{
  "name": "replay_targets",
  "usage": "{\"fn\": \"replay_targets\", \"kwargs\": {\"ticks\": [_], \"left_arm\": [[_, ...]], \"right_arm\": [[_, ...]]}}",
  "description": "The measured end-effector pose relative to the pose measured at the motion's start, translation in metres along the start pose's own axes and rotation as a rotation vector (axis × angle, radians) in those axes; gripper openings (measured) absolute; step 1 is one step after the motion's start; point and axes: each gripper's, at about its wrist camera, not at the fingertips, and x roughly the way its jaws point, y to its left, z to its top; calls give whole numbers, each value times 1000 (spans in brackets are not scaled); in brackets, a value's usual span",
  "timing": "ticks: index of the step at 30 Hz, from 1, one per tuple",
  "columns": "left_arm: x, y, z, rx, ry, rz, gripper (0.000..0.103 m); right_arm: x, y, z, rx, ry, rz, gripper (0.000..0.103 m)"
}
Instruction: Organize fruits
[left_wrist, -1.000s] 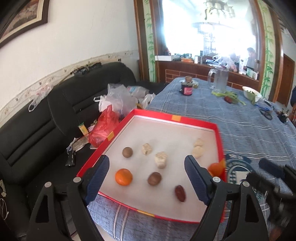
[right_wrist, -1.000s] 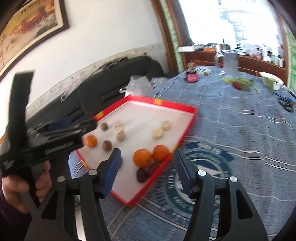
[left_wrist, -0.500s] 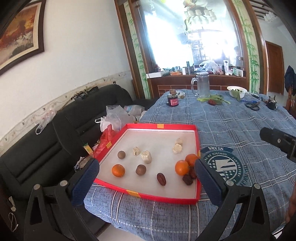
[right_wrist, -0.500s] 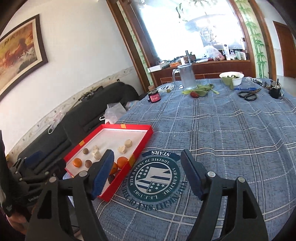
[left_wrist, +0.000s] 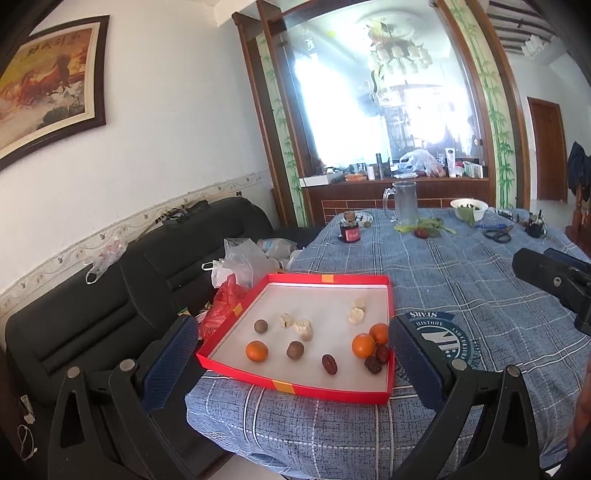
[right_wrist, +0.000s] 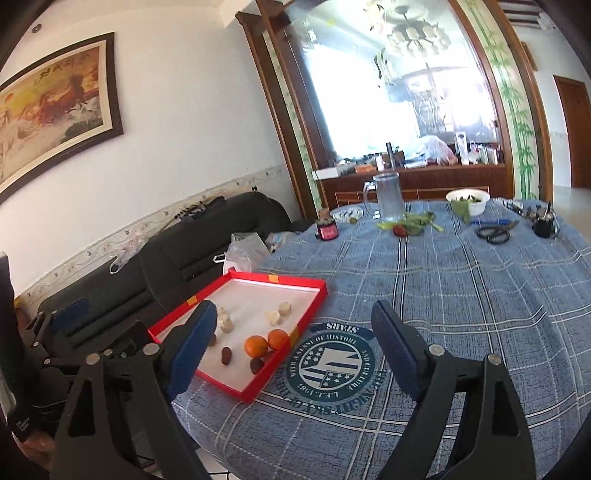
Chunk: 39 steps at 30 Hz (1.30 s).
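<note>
Red-rimmed tray low in the centre of the left wrist frame, on blue plaid tablecloth, holding two oranges and dark dates bunched at its right edge, a lone orange toward the left. Left gripper spread wide, nothing between. Right gripper jaws just been opening, nothing between, framing tablecloth emblem at lower centre.

The right gripper hangs over the blue plaid tablecloth, its jaws wide, having just been opening, with nothing between them. Beyond its left finger lies the red tray holding two oranges, dark dates and pale pieces. The round emblem sits between the fingers.
</note>
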Motion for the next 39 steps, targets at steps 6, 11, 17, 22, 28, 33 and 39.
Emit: {"fn": "replay_targets", "kwargs": {"ticks": [6, 11, 17, 22, 28, 33, 39], "left_arm": [[0, 5, 1, -24, -1, -7, 103], [6, 9, 3, -39, 3, 0, 103], [28, 13, -2, -42, 53, 23, 103], [51, 15, -10, -58, 96, 34, 103], [79, 13, -17, -63, 140, -1, 103], [95, 18, -17, -65, 143, 8, 103], [118, 33, -22, -84, 176, -8, 103]], "right_arm": [[-11, 8, 4, -8, -41, 10, 89], [-6, 11, 2, -19, -35, 19, 93], [21, 16, -8, -35, 30, 42, 93], [50, 17, -17, -44, 90, 59, 93], [73, 9, -24, -38, 135, 32, 93], [96, 4, -20, -17, 175, 27, 93], [120, 11, -12, -11, 179, 26, 93]]}}
